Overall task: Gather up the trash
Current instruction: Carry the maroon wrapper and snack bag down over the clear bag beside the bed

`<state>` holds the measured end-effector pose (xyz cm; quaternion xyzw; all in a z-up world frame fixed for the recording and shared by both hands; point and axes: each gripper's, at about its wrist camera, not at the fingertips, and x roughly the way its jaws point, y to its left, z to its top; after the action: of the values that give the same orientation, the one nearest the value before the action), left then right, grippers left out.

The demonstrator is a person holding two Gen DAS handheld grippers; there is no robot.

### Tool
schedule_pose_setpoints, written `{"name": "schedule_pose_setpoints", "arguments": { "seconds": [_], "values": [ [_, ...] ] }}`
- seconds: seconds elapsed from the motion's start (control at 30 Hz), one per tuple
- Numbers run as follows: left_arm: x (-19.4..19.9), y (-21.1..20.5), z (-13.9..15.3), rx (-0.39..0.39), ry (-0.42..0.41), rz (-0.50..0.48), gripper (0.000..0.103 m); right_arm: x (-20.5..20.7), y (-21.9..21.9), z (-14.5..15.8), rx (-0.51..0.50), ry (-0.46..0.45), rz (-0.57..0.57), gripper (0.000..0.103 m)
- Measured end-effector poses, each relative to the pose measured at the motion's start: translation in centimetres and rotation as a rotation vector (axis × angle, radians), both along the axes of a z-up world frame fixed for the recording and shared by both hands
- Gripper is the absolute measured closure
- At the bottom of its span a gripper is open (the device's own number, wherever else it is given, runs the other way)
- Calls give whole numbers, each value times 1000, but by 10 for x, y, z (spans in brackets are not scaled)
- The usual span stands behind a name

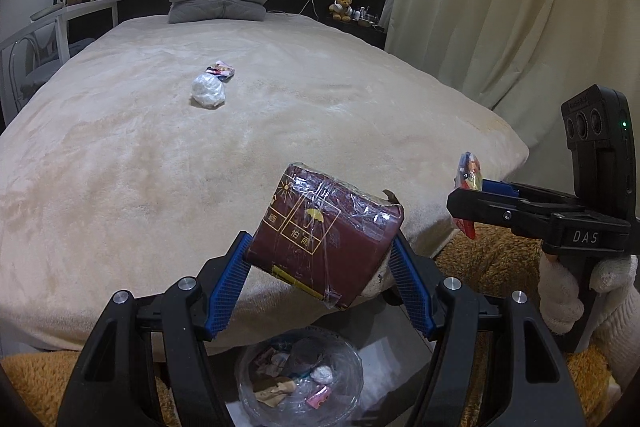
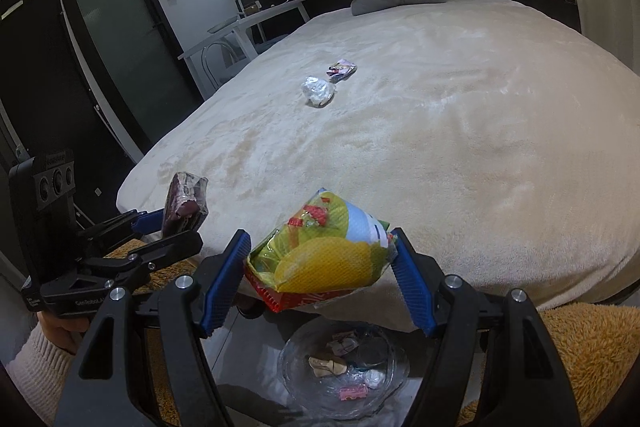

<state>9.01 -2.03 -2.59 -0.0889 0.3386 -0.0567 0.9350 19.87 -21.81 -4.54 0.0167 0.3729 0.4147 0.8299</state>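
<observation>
My left hand-held gripper (image 1: pixel 320 263) holds a dark red box (image 1: pixel 324 235) wrapped in clear film, its blue pads pressing both sides. My right hand-held gripper (image 2: pixel 320 263) grips a yellow and green snack bag (image 2: pixel 324 251) the same way. Both hang over the foot of the bed (image 1: pixel 160 155). At 6 o'clock beneath each sits a clear trash bag (image 1: pixel 300 375) with scraps inside. On the bed toward 11 o'clock lie a crumpled white wad (image 1: pixel 207 91) and, just beyond it, a small colourful wrapper (image 1: pixel 221 70).
</observation>
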Motion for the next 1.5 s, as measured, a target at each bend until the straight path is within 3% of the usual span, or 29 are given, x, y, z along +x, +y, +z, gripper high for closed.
{"name": "schedule_pose_setpoints", "arguments": {
  "seconds": [0.53,0.73,1.23,1.5],
  "values": [
    [-8,-16,-48,-83,166,-24,36,-7,10,-38,-121,158,48,33],
    [-8,-22,-60,-69,214,-58,36,-1,13,-57,-163,254,52,33],
    [5,-19,-105,-70,443,-64,36,6,36,-107,-302,466,67,33],
    [8,-17,-132,-92,569,-69,36,4,42,-126,-365,531,91,33]
  ]
}}
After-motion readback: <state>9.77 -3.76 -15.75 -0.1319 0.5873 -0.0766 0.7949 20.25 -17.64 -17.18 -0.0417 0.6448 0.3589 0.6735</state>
